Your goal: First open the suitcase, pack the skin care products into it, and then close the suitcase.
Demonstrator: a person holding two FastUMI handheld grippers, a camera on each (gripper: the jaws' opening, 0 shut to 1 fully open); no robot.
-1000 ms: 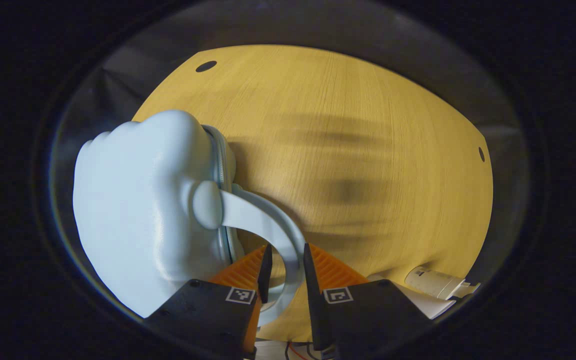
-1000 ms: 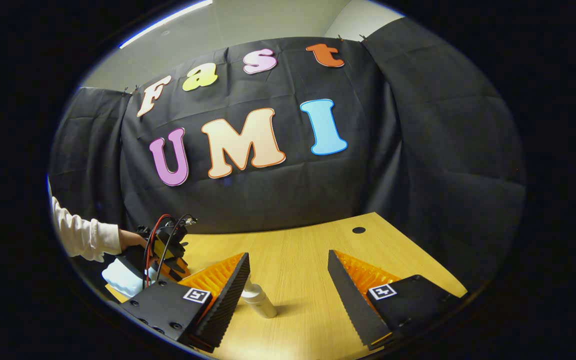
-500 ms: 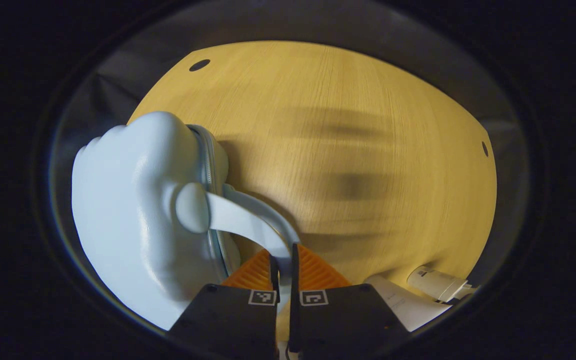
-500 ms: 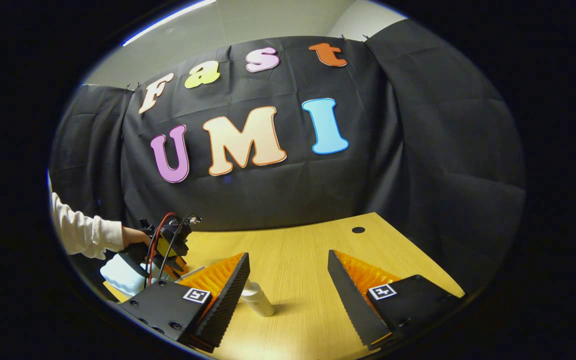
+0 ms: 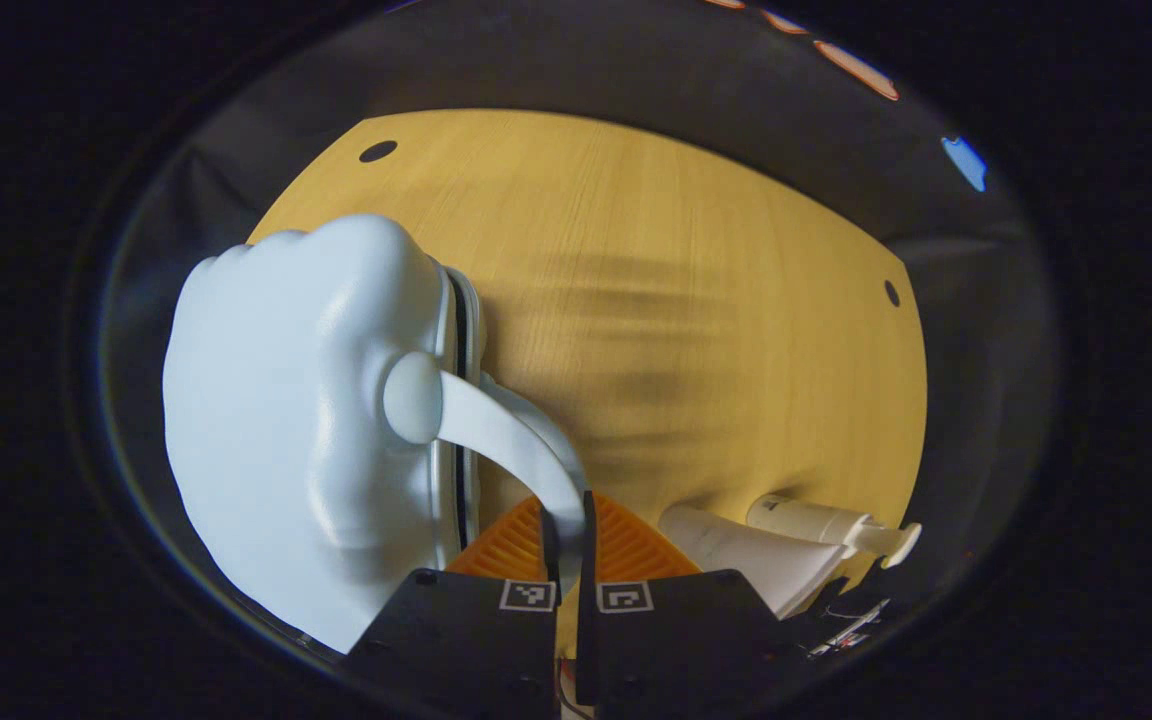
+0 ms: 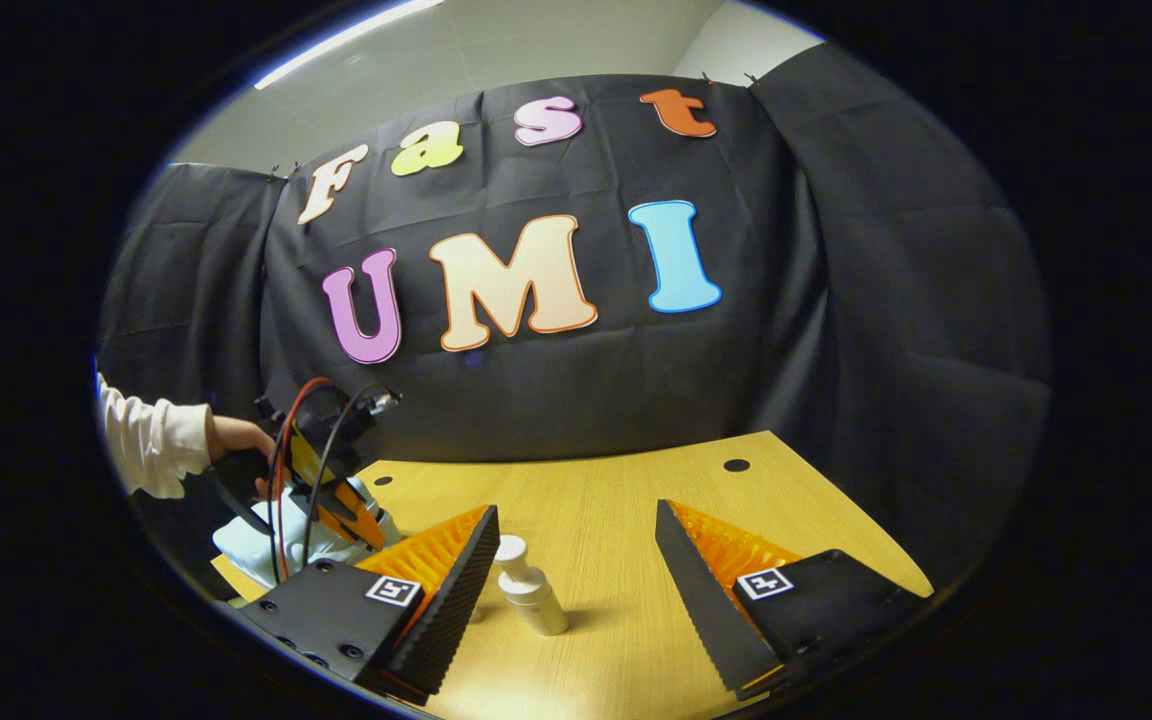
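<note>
Jaws of left gripper (image 5: 568, 520) clamped together on suitcase (image 5: 306, 420) handle (image 5: 506, 440); right gripper (image 6: 576, 570) jaws wide apart above counter (image 6: 626, 520), near bottle (image 6: 528, 598).

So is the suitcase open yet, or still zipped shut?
Just cracked open: a dark gap shows between the two shells of the suitcase, and the left gripper is clamped on its handle.

Bare table (image 6: 626, 520) lies between suitcase (image 5: 296, 420) and pump bottle (image 6: 528, 592).
</note>
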